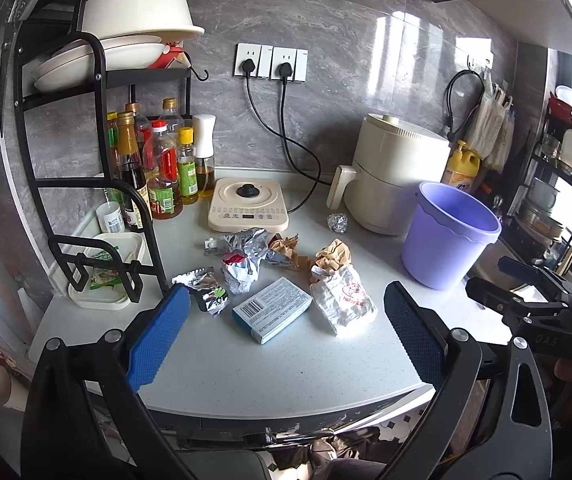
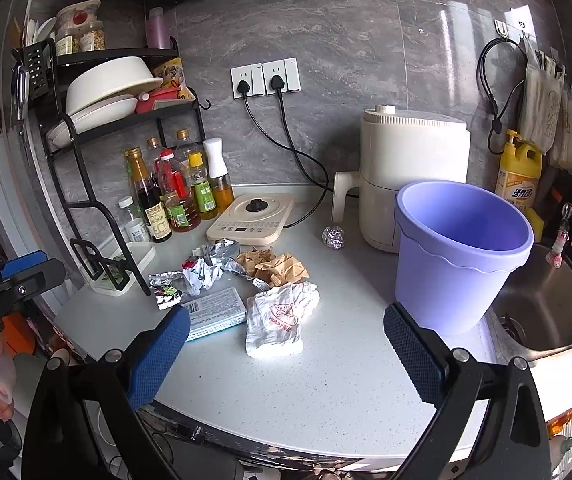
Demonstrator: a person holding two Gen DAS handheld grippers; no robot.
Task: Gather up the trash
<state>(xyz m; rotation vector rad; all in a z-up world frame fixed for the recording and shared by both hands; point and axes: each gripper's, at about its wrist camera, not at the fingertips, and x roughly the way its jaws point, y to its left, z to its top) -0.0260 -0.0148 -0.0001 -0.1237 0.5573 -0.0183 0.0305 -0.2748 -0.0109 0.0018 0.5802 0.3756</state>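
We've got both the left gripper (image 1: 286, 324) and right gripper (image 2: 286, 332) spread wide, holding nothing, hovering over tabletop (image 2: 326, 376) trash beside the purple bucket (image 2: 462, 256).

bucket (image 2: 458, 256) 1 | foil ball (image 2: 333, 237) 1 | box (image 1: 271, 309) 1 | sockets (image 1: 271, 62) 2

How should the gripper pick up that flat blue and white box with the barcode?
The box lies flat on the counter, so come from above and pinch its two long edges across the narrow width. The open left gripper is nearest. Its far end is close to the crumpled wrapper, so the middle is probably the safest spot.
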